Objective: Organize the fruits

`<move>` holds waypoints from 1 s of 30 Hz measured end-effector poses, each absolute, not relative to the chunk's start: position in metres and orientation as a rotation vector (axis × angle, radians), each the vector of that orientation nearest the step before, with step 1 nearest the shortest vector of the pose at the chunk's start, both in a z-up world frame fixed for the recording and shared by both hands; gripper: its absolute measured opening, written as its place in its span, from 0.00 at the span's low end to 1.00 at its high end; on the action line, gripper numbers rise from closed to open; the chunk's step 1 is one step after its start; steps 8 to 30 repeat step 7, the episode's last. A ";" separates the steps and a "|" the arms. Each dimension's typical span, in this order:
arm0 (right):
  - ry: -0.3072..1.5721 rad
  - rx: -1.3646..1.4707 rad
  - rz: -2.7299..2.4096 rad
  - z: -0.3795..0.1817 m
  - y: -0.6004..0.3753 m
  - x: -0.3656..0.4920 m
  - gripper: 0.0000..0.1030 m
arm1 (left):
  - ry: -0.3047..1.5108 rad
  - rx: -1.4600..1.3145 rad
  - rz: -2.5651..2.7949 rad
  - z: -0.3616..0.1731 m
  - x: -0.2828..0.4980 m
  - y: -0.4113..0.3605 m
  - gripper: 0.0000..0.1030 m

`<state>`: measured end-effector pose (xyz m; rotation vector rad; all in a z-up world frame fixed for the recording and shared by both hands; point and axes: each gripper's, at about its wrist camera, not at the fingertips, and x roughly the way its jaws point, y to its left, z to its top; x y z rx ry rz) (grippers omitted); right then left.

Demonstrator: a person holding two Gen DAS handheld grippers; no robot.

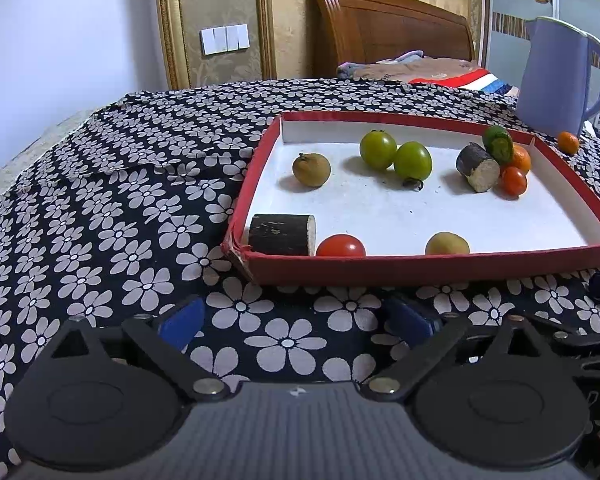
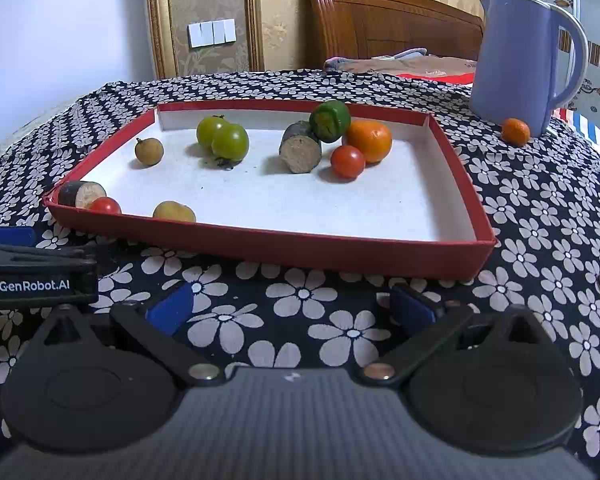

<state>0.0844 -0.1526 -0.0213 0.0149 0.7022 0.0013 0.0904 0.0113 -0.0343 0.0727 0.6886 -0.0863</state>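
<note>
A red tray (image 1: 380, 268) (image 2: 284, 246) with a white floor holds several fruits: two green tomatoes (image 1: 396, 156) (image 2: 224, 138), red tomatoes (image 1: 340, 246) (image 2: 347, 161), an orange (image 2: 370, 140), brown round fruits (image 1: 311, 169) (image 2: 149, 151) and dark cut stalk pieces (image 1: 282, 234) (image 2: 300, 151). One small orange (image 1: 568, 143) (image 2: 515, 131) lies on the cloth outside the tray, by the jug. My left gripper (image 1: 296, 322) stands open over the cloth in front of the tray, nothing between its blue pads. My right gripper (image 2: 292, 306) is open too, empty, before the tray's near rim.
A tall blue jug (image 1: 556, 76) (image 2: 520, 60) stands at the back right, beside the tray. The table wears a black cloth with white flowers (image 1: 120, 200). The left gripper's side shows at the left edge of the right wrist view. A bed headboard (image 2: 380, 24) is behind.
</note>
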 end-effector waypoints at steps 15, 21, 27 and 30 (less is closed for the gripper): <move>0.702 0.015 0.001 -0.021 -0.152 0.085 1.00 | 0.686 0.076 -0.084 -0.035 0.090 0.011 0.97; 0.702 0.015 0.001 -0.021 -0.152 0.085 1.00 | 0.686 0.076 -0.084 -0.035 0.090 0.011 0.97; 0.702 0.015 0.001 -0.021 -0.152 0.085 1.00 | 0.686 0.076 -0.084 -0.035 0.090 0.011 0.97; 0.702 0.015 0.001 -0.021 -0.152 0.085 1.00 | 0.686 0.076 -0.084 -0.035 0.090 0.011 0.97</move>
